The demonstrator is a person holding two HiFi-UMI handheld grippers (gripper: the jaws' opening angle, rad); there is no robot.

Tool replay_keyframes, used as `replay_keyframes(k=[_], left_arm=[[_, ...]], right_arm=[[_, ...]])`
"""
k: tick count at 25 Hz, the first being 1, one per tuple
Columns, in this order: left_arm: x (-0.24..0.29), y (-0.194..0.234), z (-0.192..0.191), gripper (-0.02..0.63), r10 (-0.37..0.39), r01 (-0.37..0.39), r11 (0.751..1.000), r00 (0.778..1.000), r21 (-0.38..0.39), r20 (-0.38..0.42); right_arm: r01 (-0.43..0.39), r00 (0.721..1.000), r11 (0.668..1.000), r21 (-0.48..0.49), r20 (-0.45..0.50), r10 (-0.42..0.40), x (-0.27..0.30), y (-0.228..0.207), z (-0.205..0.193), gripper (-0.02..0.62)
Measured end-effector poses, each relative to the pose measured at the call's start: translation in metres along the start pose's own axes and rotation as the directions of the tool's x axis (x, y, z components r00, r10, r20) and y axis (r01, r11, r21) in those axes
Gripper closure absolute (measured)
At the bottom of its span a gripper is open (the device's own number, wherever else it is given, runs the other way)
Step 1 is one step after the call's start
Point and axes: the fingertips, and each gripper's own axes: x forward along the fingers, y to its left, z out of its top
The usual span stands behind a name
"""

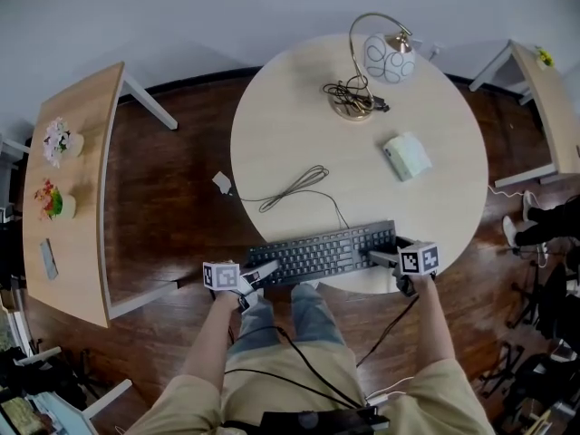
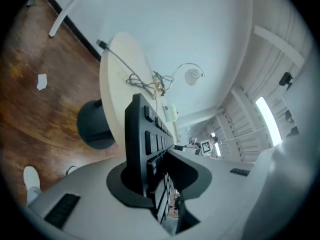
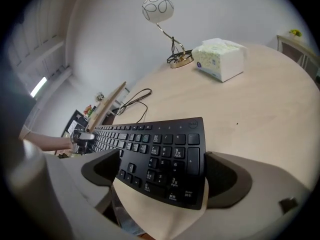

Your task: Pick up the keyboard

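**A:** Where does the keyboard (image 1: pixel 322 254) sit?

**B:** It is spanned between the two grippers, along the near rim of the round surface (image 1: pixel 299 125), with its left end past the rim. The left gripper (image 1: pixel 265 271) is clamped on that end, jaws nearly together, pinching the thin slab from top to underside. The right gripper (image 1: pixel 382 257) has its jaws wide, closed across the number-pad end from front edge to back edge.

**A:** How will it handle?

**B:** Probably light and stiff (a plain plastic board, by the look), so two end grips should keep it level. The smooth edges could slip in the right gripper's wide hold. The left gripper's pads bear on keys, which give a little. The ends are the sensible places to hold; the middle offers nothing to pinch.

**A:** Anything in the way?

**B:** Its own cable (image 1: pixel 294 187) trails from the back edge, beyond both grippers, in loose loops, with the plug (image 1: pixel 222 184) at the surface's rim. It looks unplugged, so it should just drag. Further beyond the right gripper stand a tissue box (image 1: pixel 406 155) and a lamp (image 1: pixel 385 57) with its coiled cord (image 1: pixel 352 93), all well apart from the keyboard. Below the grippers are the person's knees (image 1: pixel 272 311), clear of a lift.
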Motion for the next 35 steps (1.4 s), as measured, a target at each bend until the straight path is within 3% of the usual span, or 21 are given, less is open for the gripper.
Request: replay_keyframes(k=[4, 7, 10, 14, 18, 20, 24, 26, 28, 31, 33, 35], left_arm=[[-0.025, -0.025, 0.022, 0.536, -0.083, 0.082, 0.988, 0.997, 0.128, 0.000], [-0.052, -0.061, 0.052, 0.548, -0.210, 0.194, 0.964, 0.975, 0.184, 0.073], [-0.087, -0.096, 0.086, 0.549, -0.323, 0.275, 0.918, 0.937, 0.285, 0.137], [-0.131, -0.135, 0.121, 0.549, -0.410, 0.316, 0.838, 0.902, 0.444, 0.132], [-0.165, -0.169, 0.141, 0.548, -0.480, 0.335, 0.745, 0.870, 0.577, 0.115], [-0.176, -0.178, 0.144, 0.548, -0.500, 0.335, 0.720, 0.858, 0.608, 0.119], [-0.200, -0.187, 0.146, 0.548, -0.541, 0.334, 0.684, 0.829, 0.648, 0.143], [-0.212, -0.197, 0.144, 0.548, -0.560, 0.327, 0.657, 0.815, 0.679, 0.149], [-0.225, -0.209, 0.143, 0.548, -0.575, 0.306, 0.617, 0.805, 0.725, 0.149], [-0.240, -0.231, 0.145, 0.548, -0.594, 0.265, 0.534, 0.793, 0.803, 0.133], [-0.250, -0.244, 0.148, 0.548, -0.604, 0.246, 0.478, 0.789, 0.844, 0.112], [-0.258, -0.255, 0.151, 0.548, -0.608, 0.230, 0.427, 0.789, 0.875, 0.088]], right_arm=[[-0.006, 0.986, 0.999, 0.042, 0.166, -0.001, -0.013, 0.026, 0.021, 0.059], [0.017, 0.950, 0.999, 0.028, 0.311, -0.025, -0.039, 0.049, 0.056, 0.129], [-0.002, 0.885, 0.999, -0.053, 0.464, 0.026, -0.070, 0.081, 0.097, 0.220], [-0.029, 0.823, 0.985, -0.171, 0.555, 0.120, -0.105, 0.130, 0.141, 0.279], [0.080, 0.786, 0.951, -0.300, 0.606, 0.125, -0.121, 0.166, 0.174, 0.298], [0.119, 0.761, 0.935, -0.334, 0.635, 0.130, -0.125, 0.179, 0.184, 0.298], [0.101, 0.674, 0.930, -0.353, 0.712, 0.197, -0.148, 0.210, 0.200, 0.298], [0.151, 0.636, 0.918, -0.368, 0.747, 0.194, -0.161, 0.227, 0.206, 0.298], [0.241, 0.596, 0.900, -0.363, 0.787, 0.158, -0.172, 0.243, 0.213, 0.298], [0.352, 0.514, 0.878, -0.325, 0.851, 0.109, -0.188, 0.263, 0.223, 0.297], [0.384, 0.466, 0.871, -0.306, 0.879, 0.104, -0.198, 0.275, 0.229, 0.295], [0.399, 0.435, 0.867, -0.300, 0.894, 0.109, -0.205, 0.285, 0.232, 0.294]])
